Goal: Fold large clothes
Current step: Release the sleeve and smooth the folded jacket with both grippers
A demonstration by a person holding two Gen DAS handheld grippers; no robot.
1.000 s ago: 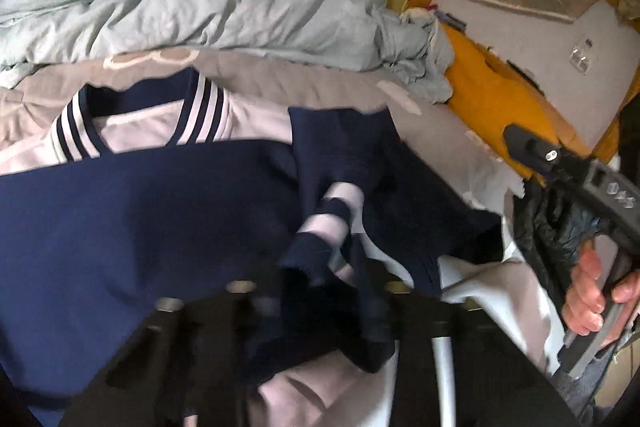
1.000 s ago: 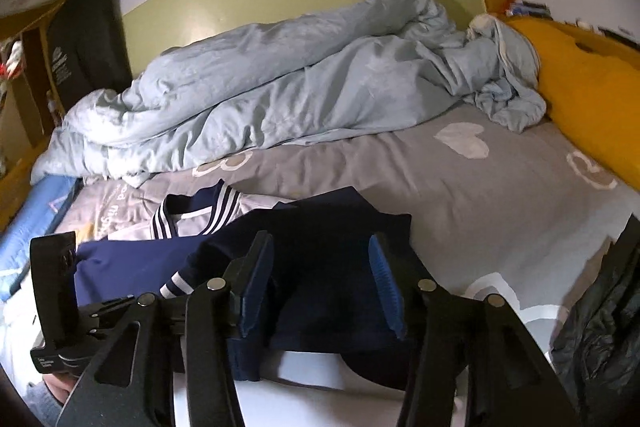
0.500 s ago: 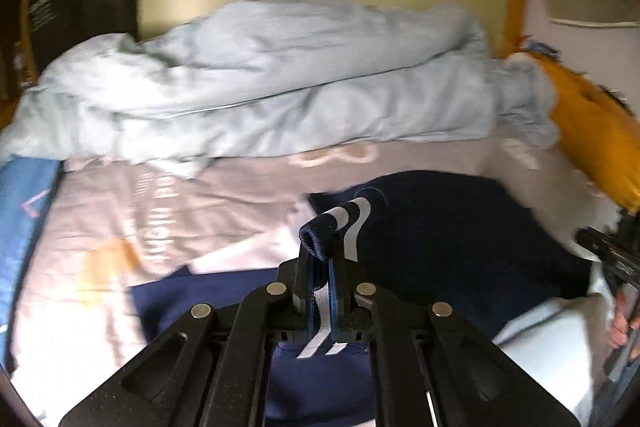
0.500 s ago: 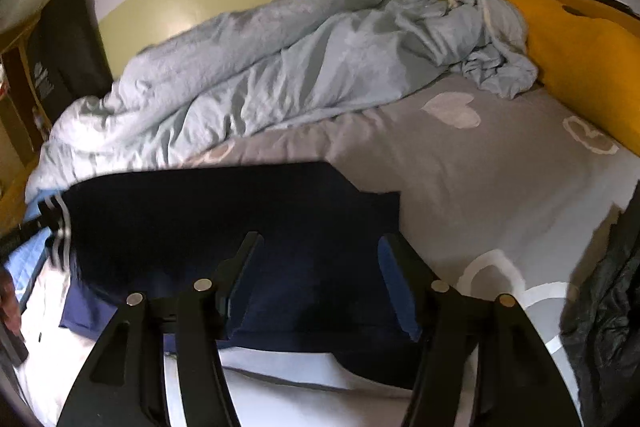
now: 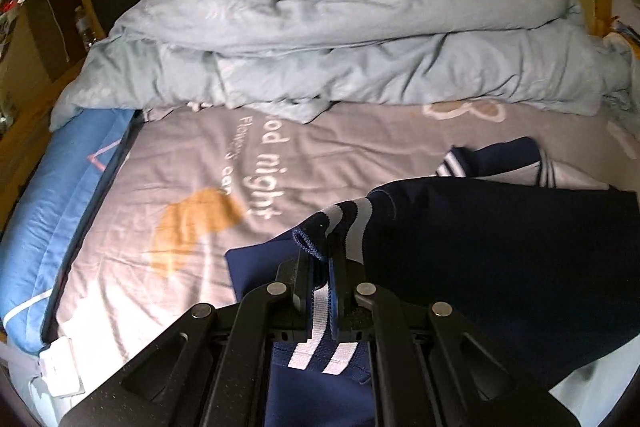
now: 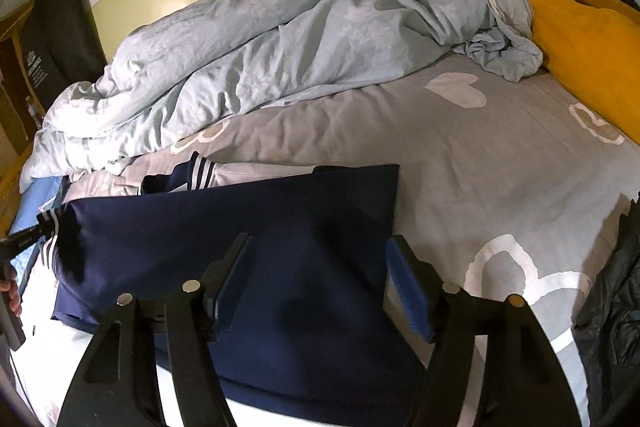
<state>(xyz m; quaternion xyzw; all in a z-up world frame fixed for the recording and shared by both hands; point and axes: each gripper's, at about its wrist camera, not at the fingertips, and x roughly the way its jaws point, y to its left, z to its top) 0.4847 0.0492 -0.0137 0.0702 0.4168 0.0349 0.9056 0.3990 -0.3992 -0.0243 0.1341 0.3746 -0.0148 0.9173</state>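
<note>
A navy garment (image 6: 248,239) with white-striped cuffs and collar lies on the grey bed sheet (image 6: 460,155). My left gripper (image 5: 320,267) is shut on its striped sleeve cuff (image 5: 340,223) and holds the sleeve stretched out to the left over the body of the garment (image 5: 500,259). In the right wrist view the left gripper (image 6: 42,223) shows at the far left with the cuff. My right gripper (image 6: 316,267) is open and empty, hovering over the garment's right part. The striped collar (image 6: 200,173) lies toward the duvet.
A crumpled light blue duvet (image 5: 340,39) fills the far side of the bed. A blue pillow (image 5: 52,211) lies at the left edge. An orange padded side (image 6: 580,39) runs along the right. A black bag (image 6: 612,315) sits at the near right.
My left gripper has carried the striped cuff from the right side across to the left, spreading the sleeve over the garment. My right gripper stayed open over the garment.
</note>
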